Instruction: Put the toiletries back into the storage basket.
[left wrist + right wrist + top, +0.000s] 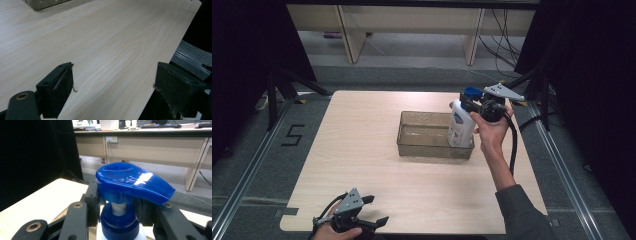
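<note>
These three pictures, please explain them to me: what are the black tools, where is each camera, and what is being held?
A person holds a hand tool with two jaws in each hand. The high view looks down on the table. The other two cameras ride on the tools and look along their jaws. On the table stands a clear tray. The right gripper is shut on the neck of a white bottle with a blue pump, at the tray's right end. The left gripper is open and holds nothing, near the table's front edge.
</note>
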